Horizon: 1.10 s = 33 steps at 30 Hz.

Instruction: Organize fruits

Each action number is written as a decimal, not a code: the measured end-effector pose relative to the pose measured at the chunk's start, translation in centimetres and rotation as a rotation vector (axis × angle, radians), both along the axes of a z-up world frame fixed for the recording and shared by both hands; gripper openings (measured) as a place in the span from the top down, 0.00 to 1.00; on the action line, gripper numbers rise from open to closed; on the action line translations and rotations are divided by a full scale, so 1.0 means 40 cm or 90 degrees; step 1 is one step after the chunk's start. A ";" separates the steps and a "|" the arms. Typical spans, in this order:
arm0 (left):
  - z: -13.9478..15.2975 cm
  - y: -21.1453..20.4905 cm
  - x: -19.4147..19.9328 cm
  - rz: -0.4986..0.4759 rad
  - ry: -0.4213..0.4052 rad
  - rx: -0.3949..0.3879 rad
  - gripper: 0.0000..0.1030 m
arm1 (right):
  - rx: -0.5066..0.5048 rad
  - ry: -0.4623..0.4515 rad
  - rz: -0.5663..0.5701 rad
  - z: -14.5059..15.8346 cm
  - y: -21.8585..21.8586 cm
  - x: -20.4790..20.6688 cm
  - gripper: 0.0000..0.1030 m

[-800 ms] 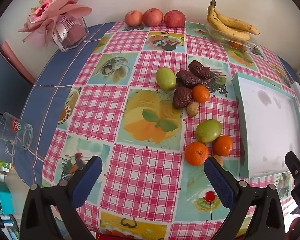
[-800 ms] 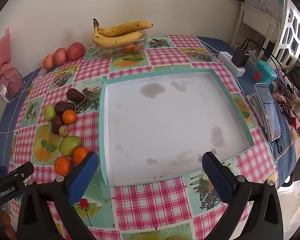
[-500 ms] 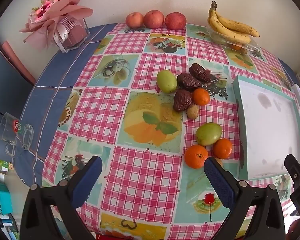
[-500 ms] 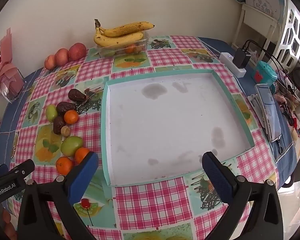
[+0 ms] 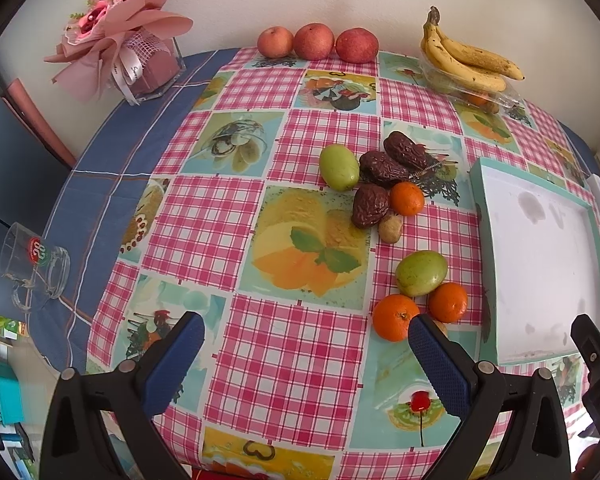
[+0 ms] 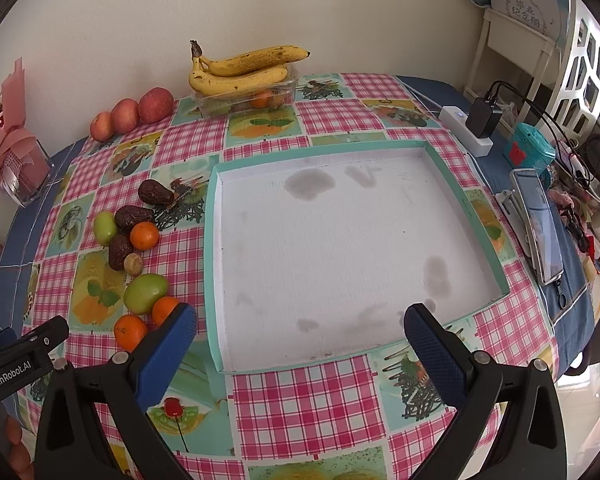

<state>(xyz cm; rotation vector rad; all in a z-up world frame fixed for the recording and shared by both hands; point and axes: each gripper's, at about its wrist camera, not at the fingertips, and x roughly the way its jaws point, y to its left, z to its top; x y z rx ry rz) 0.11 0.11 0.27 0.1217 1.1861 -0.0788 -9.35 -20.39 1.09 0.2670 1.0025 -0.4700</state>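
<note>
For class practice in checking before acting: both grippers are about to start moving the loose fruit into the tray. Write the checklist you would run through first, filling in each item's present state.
1. Left gripper open and holding nothing: ok.
2. Right gripper open and holding nothing: ok.
3. Tray holds no fruit, so there is room: ok.
4. Nearest orange free to grasp: not ok; it sits close against another orange and a green fruit.
5. Small brown fruit behind the left gripper's right finger identified: cannot tell, mostly hidden.
6. Bananas stable on their clear box: cannot tell.
</note>
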 end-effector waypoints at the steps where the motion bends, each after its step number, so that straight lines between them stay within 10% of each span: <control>1: 0.000 0.000 0.001 0.000 0.000 0.000 0.00 | 0.000 0.001 0.000 0.000 0.000 0.001 0.00; 33: 0.011 -0.002 0.004 0.001 -0.005 -0.006 0.00 | -0.001 -0.001 -0.001 0.000 0.004 0.001 0.00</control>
